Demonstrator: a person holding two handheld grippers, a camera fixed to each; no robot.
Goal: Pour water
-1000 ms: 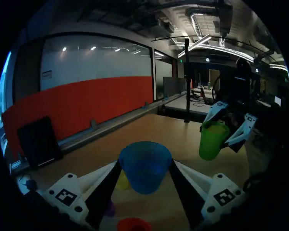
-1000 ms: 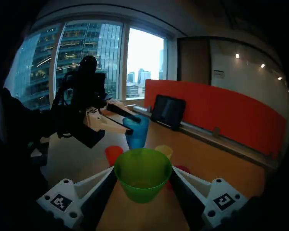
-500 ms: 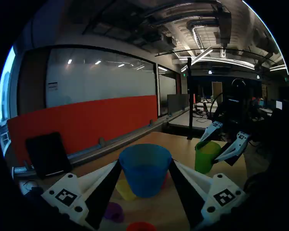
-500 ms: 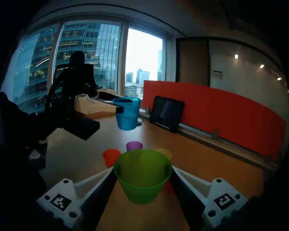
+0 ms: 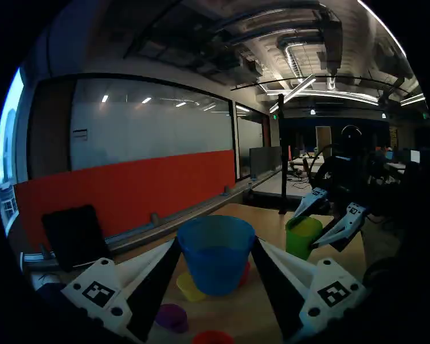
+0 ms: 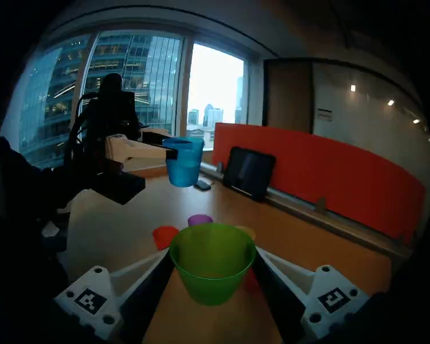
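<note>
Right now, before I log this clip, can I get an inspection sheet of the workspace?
Surface: wooden table, dimly lit.
Job's things: blue cup, upright, held above the table, a liquid level seems to show inside; green cup, upright.
Clutter: small purple cup, red cup and yellow cup standing on the table; dark tablet leaning on the orange partition.
Grippers: left gripper shut on the blue cup; right gripper shut on the green cup.
Cables: nothing seen.
Surroundings: orange partition along the table's far edge, windows onto tall buildings, ceiling light strips.
</note>
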